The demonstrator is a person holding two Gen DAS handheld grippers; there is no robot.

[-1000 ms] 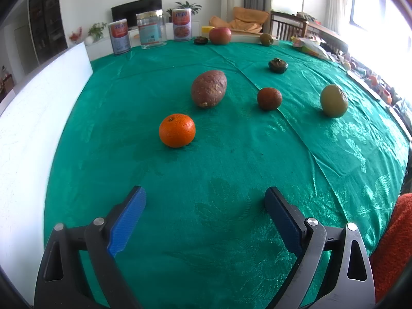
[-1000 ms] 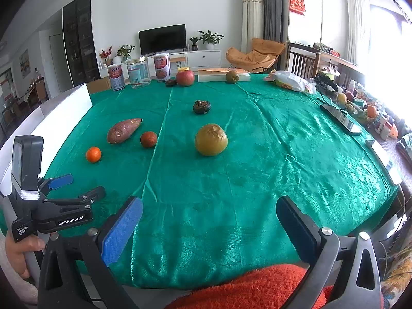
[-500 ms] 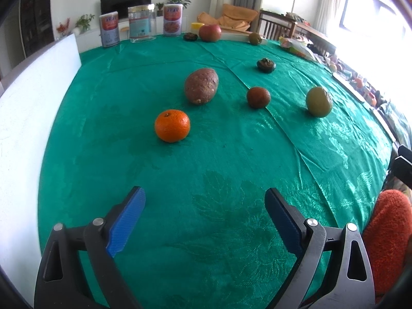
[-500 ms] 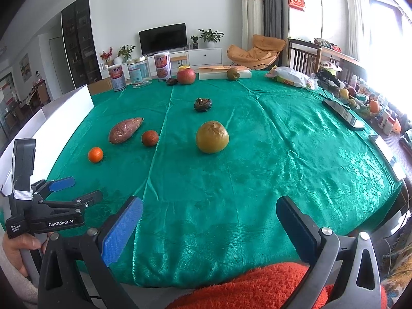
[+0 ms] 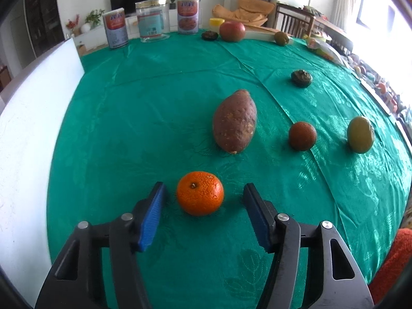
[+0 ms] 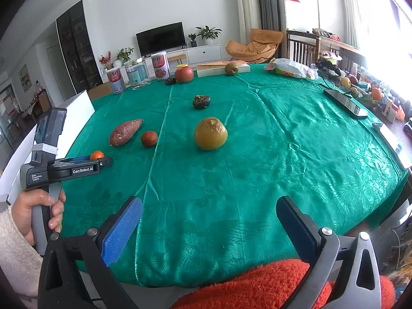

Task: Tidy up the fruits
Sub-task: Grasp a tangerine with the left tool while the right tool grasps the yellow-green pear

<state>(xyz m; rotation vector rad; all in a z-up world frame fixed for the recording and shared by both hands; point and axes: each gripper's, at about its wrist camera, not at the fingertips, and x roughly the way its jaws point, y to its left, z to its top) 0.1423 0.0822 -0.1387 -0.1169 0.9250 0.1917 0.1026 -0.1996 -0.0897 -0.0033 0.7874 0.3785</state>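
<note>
An orange mandarin (image 5: pixel 200 193) lies on the green tablecloth (image 5: pixel 144 108) between the open jaws of my left gripper (image 5: pixel 203 193), with gaps on both sides. Beyond it lie a sweet potato (image 5: pixel 234 121), a small brown-red fruit (image 5: pixel 302 136), a yellow-green fruit (image 5: pixel 360 134) and a dark shrivelled fruit (image 5: pixel 301 78). In the right wrist view the left gripper (image 6: pixel 96 157) reaches the mandarin (image 6: pixel 97 154). My right gripper (image 6: pixel 209 220) is open and empty above the table's near edge, well short of the yellow-green fruit (image 6: pixel 210 133).
Cans and a jar (image 5: pixel 152 20), a red apple (image 5: pixel 232 31), a book (image 6: pixel 222 67) and a small fruit (image 5: pixel 281 38) stand at the far edge. A white board (image 5: pixel 28 118) borders the table's left side. A phone (image 6: pixel 345 102) lies right. Orange fuzzy cloth (image 6: pixel 270 285) sits below.
My left gripper has moved forward to the mandarin, which now sits between its jaws, and the jaws have narrowed somewhat. My right gripper has barely moved.
</note>
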